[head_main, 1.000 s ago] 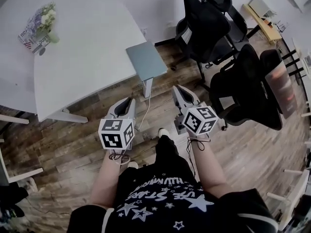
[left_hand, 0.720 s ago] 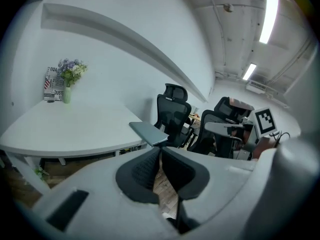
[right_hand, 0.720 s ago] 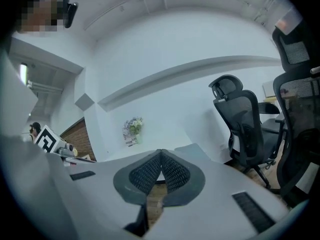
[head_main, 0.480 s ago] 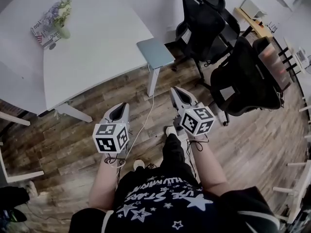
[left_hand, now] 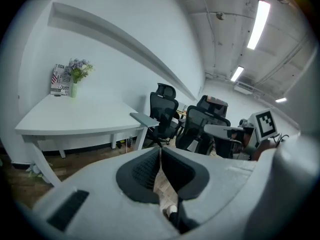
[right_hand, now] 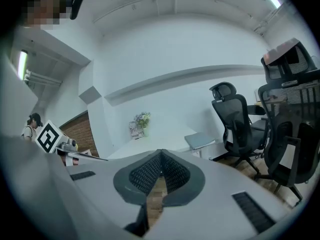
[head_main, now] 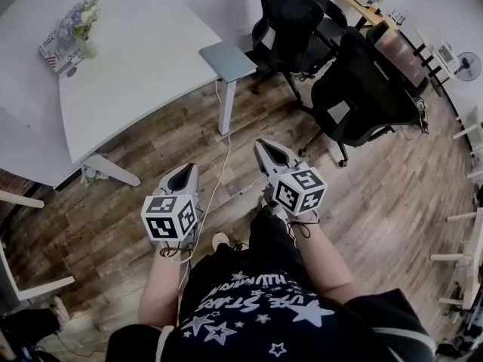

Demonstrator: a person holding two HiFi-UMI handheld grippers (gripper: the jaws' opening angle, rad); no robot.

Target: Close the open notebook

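The notebook (head_main: 228, 59) is a grey-blue slab lying closed on the near corner of the white table (head_main: 143, 66). It also shows in the left gripper view (left_hand: 145, 118) and in the right gripper view (right_hand: 200, 140). My left gripper (head_main: 183, 173) and right gripper (head_main: 266, 146) are held side by side over the wooden floor, well short of the table. Both point towards it. In the left gripper view the left gripper (left_hand: 160, 149) has its pads together with nothing between them. The right gripper (right_hand: 160, 153) also has its pads touching and holds nothing.
A vase of flowers (head_main: 83, 29) and a printed box (head_main: 56, 51) stand at the table's far side. Black office chairs (head_main: 355, 89) crowd the right. A white cable (head_main: 215, 179) runs down from the table across the floor. The person's legs and shoes (head_main: 220, 240) are below the grippers.
The person has stepped back and both grippers have come away from the table. The notebook now lies farther from them. Both grippers stay side by side.
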